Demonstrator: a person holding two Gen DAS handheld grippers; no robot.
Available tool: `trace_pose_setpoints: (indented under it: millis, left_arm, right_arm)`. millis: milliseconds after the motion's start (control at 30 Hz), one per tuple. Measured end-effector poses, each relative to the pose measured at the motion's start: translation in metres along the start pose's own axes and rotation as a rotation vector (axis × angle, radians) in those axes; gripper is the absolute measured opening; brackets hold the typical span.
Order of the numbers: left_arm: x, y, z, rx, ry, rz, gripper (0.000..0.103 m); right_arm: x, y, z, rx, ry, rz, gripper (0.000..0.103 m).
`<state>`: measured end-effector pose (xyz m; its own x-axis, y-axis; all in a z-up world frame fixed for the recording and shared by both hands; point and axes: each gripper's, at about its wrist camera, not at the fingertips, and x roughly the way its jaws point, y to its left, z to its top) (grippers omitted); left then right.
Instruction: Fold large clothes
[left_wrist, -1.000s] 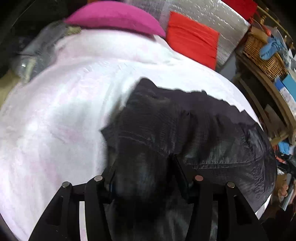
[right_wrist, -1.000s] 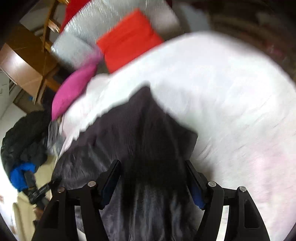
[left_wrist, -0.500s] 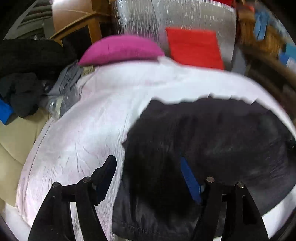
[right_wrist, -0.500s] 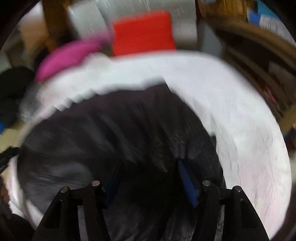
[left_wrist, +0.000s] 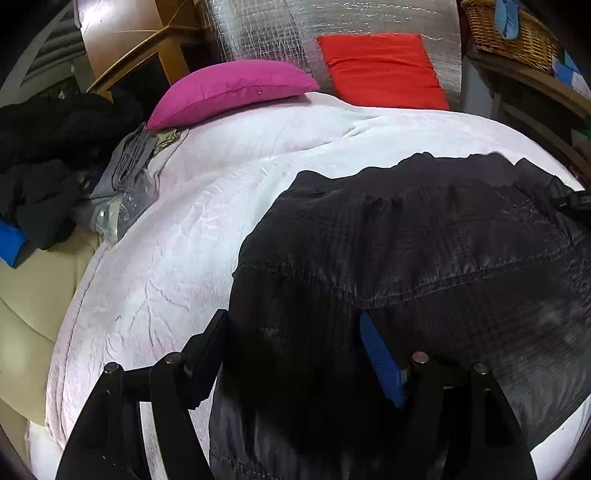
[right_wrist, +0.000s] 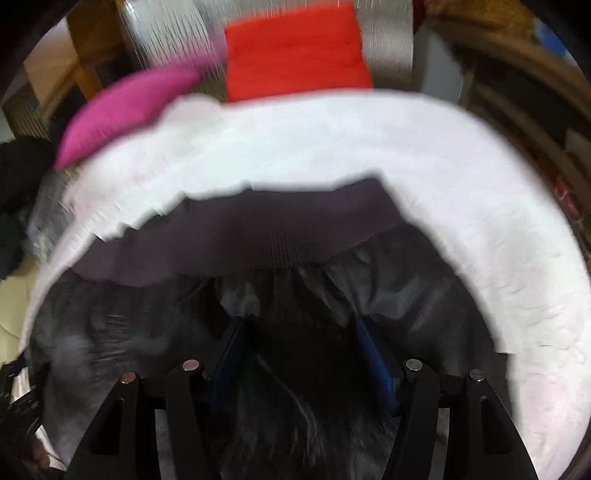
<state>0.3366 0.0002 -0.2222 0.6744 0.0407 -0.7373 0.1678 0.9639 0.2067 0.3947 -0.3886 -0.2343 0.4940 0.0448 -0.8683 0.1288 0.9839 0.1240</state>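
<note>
Pillows, pink (left_wrist: 229, 88) and red (left_wrist: 384, 70), behind white bedspread (left_wrist: 166, 266). Dark garment (left_wrist: 424, 266) lies on it; left gripper (left_wrist: 295, 354) and right gripper (right_wrist: 301, 354) spread wide. Clothes pile (left_wrist: 44, 155) sharp only leftward.

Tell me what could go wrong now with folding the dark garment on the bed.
1. Both hand-held grippers look open above the garment, the left and the right. Closing now might catch only the top layer, so the fold could come out uneven.
2. The garment's near edge lies close to the blanket edge; a pull toward the person may slide it off the bed.
3. The right wrist view is blurred, so the aim there is uncertain.
</note>
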Motion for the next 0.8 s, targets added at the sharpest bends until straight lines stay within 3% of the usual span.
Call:
trace_pose_setpoints:
  millis: [133, 300, 600, 733, 800]
  left_arm:
    - [0.000, 0.000, -0.001, 0.002, 0.003, 0.001, 0.072]
    - [-0.001, 0.000, -0.001, 0.003, 0.004, 0.000, 0.072]
    - [-0.001, -0.001, -0.002, 0.000, 0.004, 0.006, 0.072]
    - [0.002, -0.002, -0.003, -0.006, 0.014, 0.007, 0.073]
    - [-0.003, -0.003, -0.003, -0.009, 0.014, 0.021, 0.073]
  right_arm:
    - [0.001, 0.004, 0.005, -0.003, -0.001, -0.028, 0.068]
    - [-0.039, 0.018, -0.014, -0.003, -0.031, 0.046, 0.068]
    - [-0.103, 0.013, -0.117, -0.053, -0.073, 0.040, 0.068]
    - [-0.080, 0.013, -0.136, -0.100, -0.021, -0.030, 0.068]
    - [-0.095, 0.015, -0.134, -0.098, -0.028, -0.039, 0.068]
